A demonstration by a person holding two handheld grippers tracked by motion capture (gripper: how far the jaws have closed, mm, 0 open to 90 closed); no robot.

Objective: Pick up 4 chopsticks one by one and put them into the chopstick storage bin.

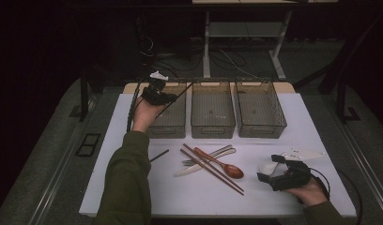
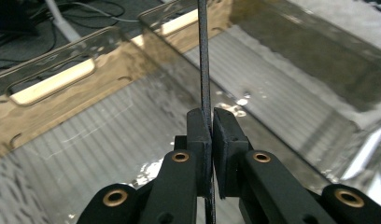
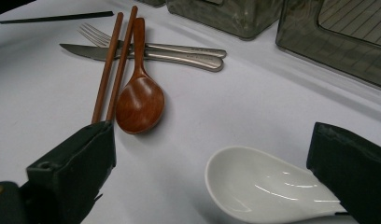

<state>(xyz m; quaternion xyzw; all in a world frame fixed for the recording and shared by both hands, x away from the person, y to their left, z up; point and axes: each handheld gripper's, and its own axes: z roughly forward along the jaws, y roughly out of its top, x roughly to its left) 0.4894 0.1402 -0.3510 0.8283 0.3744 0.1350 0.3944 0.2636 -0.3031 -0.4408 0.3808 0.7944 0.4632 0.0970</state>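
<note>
A thin black chopstick [image 2: 205, 70] is clamped between the pads of the left gripper [image 2: 212, 135], held above the leftmost of three clear bins [image 1: 173, 115]. A second black chopstick [image 1: 159, 155] lies on the white table [image 1: 321, 136]. The right gripper [image 3: 212, 172] rests with jaws apart around a white ceramic spoon [image 3: 258, 186], near a wooden spoon [image 3: 139, 100] and brown chopsticks [image 3: 109, 70].
</note>
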